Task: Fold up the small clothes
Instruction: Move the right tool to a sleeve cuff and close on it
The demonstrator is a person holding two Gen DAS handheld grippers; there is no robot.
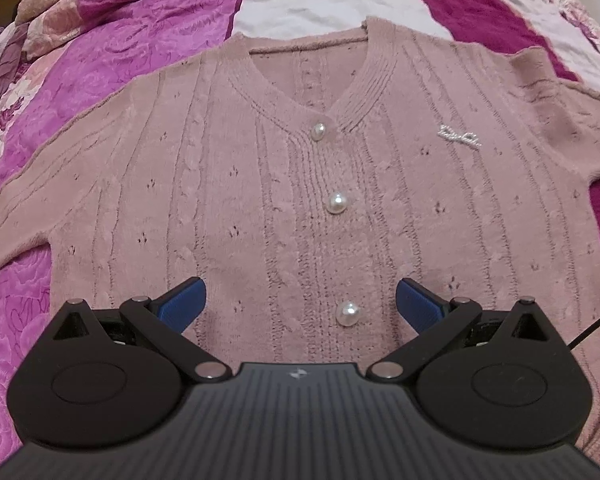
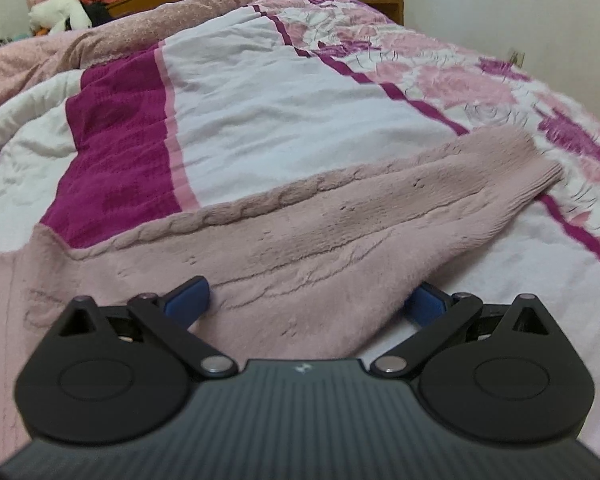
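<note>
The pink cardigan lay flat and buttoned on the bed cover. My left gripper was wide open over its bottom, buttons toward twelve o'clock. My right gripper was open around the sleeve, pointing to two o'clock.

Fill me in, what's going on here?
A person with a hand-held gripper in each hand is about to fold a pink knit cardigan spread flat, buttoned, on a bed quilt. The left hand-held gripper hovers open over the lower front near a pearl button. The right hand-held gripper is open, straddling the sleeve. No fold is made yet.
</note>
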